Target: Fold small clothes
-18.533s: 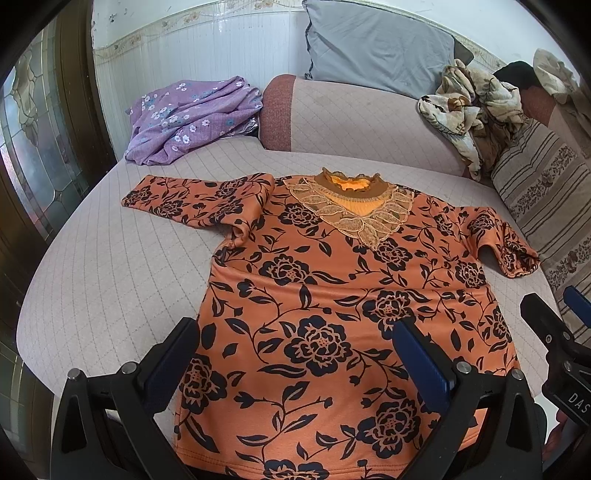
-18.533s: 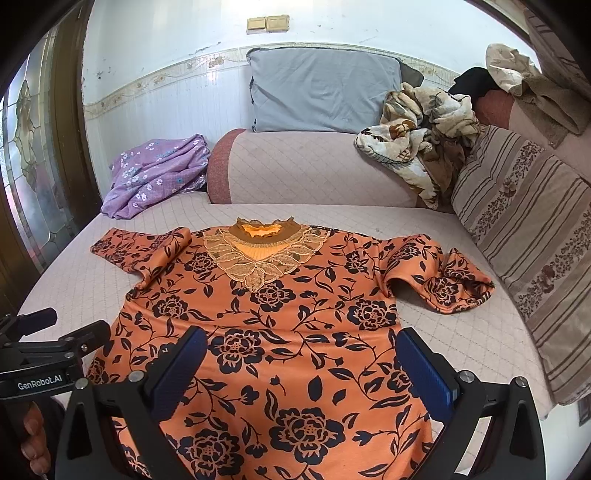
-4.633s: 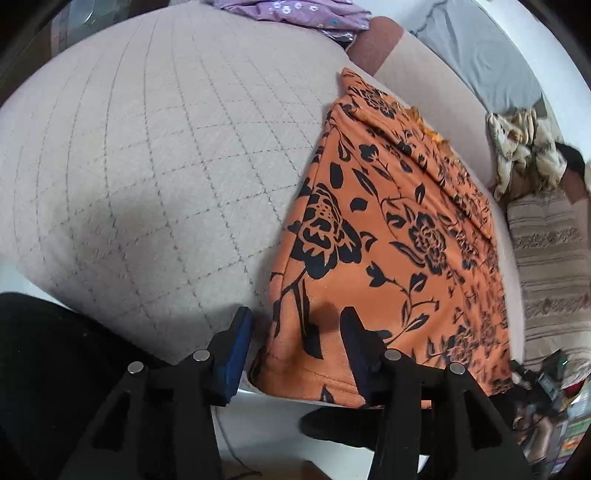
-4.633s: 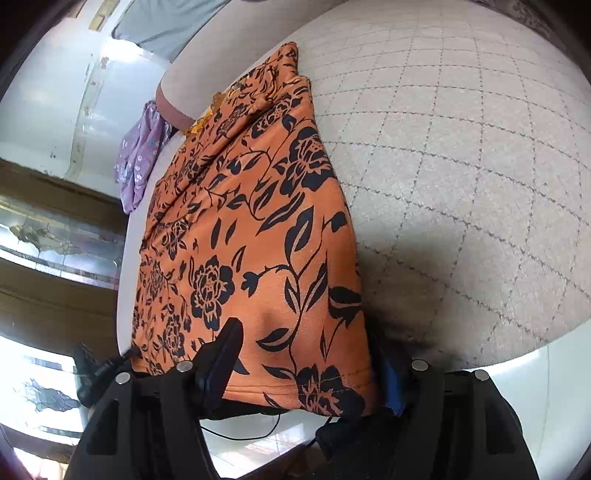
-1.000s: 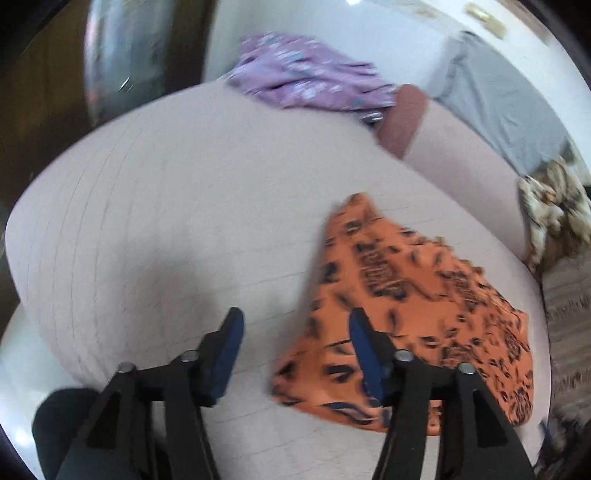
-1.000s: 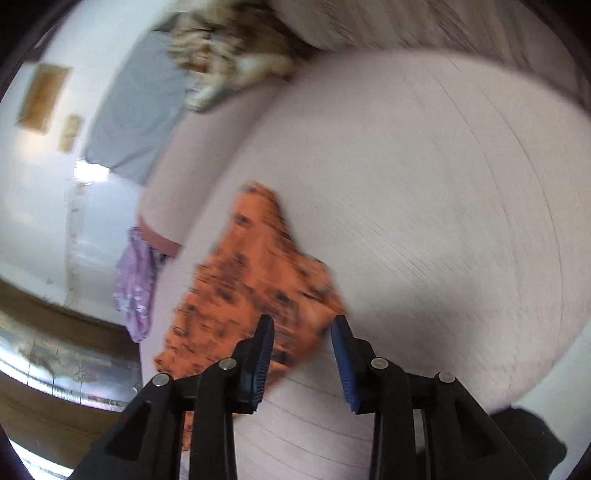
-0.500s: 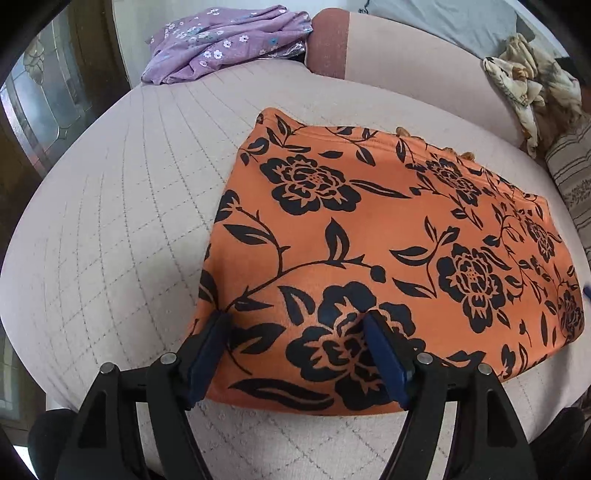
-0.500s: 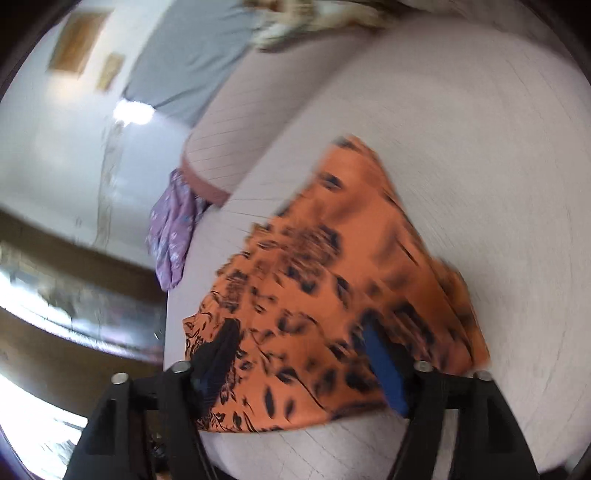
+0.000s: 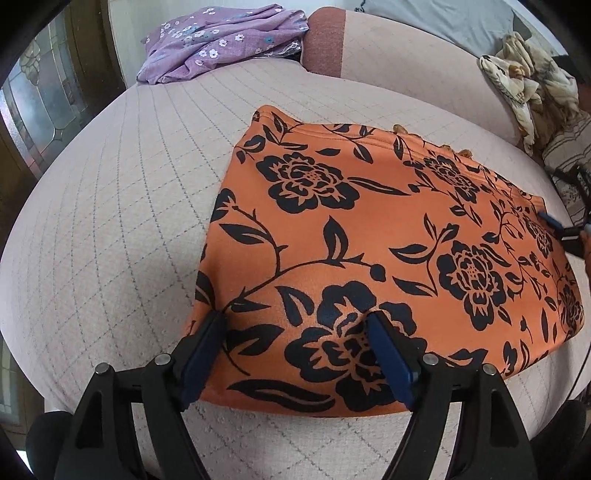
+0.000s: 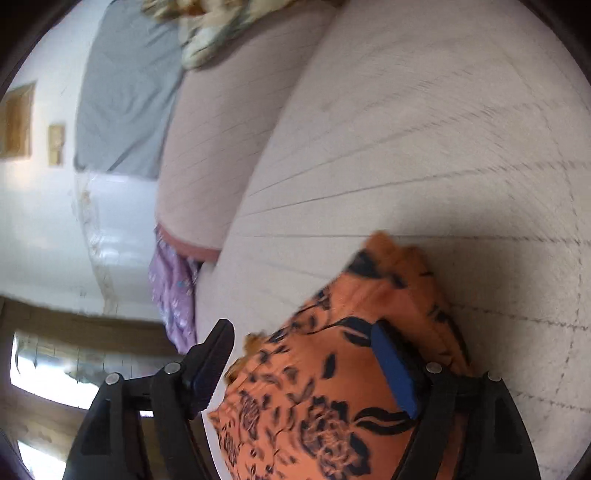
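An orange top with black flowers [image 9: 369, 236] lies folded and flat on the quilted bed [image 9: 122, 206]. My left gripper [image 9: 295, 325] hovers over its near left corner. The jaws are spreading wide, their blue pads [image 9: 388, 354] lie on the cloth, and nothing is pinched. At the top's far right edge shows one of the right gripper's blue pads [image 9: 552, 221]. The right wrist view is blurred. There my right gripper [image 10: 301, 332] has its jaws opening over a rumpled corner of the top [image 10: 332, 387]. Cloth lies between them, loose.
A purple flowered garment [image 9: 221, 40] lies at the back left beside a pink bolster [image 9: 325, 40]. A grey pillow [image 9: 443, 22], a crumpled patterned blanket [image 9: 528, 81] and a striped cushion [image 9: 565, 155] crowd the back right. A glazed wooden door [image 9: 33, 110] stands left.
A second ago the top was bunched and moving; now it lies flat. Both grippers' jaws have widened. The left has held still lately; the right has swept across to the top's far corner.
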`<state>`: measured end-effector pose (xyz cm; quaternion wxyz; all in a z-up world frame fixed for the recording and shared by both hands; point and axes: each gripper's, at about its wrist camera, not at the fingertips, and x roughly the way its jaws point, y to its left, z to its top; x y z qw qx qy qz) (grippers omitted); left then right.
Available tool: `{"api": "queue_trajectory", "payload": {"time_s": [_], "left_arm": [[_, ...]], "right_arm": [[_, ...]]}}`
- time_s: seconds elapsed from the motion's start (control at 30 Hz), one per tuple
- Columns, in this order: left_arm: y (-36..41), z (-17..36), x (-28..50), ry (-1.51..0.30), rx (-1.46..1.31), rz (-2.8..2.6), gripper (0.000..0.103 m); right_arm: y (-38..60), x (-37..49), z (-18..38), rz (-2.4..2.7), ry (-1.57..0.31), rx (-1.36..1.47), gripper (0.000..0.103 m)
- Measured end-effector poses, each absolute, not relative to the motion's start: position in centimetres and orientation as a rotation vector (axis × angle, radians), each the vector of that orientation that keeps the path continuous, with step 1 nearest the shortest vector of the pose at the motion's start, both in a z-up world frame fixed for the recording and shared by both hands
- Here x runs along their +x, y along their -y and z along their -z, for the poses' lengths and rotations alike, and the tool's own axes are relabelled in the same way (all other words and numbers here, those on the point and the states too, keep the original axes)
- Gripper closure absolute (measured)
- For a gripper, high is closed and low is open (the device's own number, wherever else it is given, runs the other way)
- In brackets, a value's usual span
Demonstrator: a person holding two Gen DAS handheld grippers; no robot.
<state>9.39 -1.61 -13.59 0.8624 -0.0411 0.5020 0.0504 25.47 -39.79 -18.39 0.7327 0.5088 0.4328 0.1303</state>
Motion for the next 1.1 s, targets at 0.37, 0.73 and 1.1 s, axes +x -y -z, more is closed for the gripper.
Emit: {"api": "queue_trajectory", "payload": {"time_s": [0.37, 0.73, 1.1], "left_arm": [[1.8, 13.6, 9.6, -1.061, -0.065, -0.093, 0.019], [1.6, 12.9, 9.2, -1.072, -0.063, -0.076, 0.018], [-0.8, 12.5, 7.4, -1.064, -0.08, -0.137, 0.014]], "right_arm": [[37.7, 25.5, 15.7, -0.291, -0.988, 0.952, 0.02], [34.7, 12.6, 16.4, -0.389, -1.065, 0.853, 0.018], [36.2, 6.7, 16.1, -0.329, -1.007, 0.877, 0.017]]}}
